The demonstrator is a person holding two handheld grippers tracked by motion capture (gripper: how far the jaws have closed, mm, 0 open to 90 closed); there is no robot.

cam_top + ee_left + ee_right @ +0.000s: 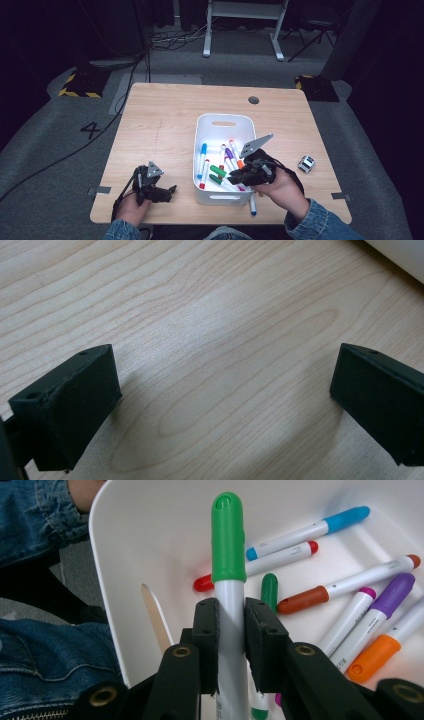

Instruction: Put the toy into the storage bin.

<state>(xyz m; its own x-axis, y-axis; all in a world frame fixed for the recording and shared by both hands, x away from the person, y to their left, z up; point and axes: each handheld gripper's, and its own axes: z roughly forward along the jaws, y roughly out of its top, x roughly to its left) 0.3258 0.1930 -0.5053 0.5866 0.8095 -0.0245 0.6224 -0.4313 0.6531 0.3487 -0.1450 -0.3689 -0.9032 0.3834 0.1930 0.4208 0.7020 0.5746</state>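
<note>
While the high view blurs the grip, the right gripper view shows the right gripper (231, 630) clamped on a green-capped marker (228, 555) over the white bin (150, 540) | left gripper (225, 405): jaws wide apart above bare table (210, 315), probably just left of the bin.

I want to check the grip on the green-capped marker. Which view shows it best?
The right gripper view: the green-capped marker stands clamped between the right gripper jaws, above the white bin. The high view shows it small, partly hidden by the hand. The left gripper view shows bare table.
</note>
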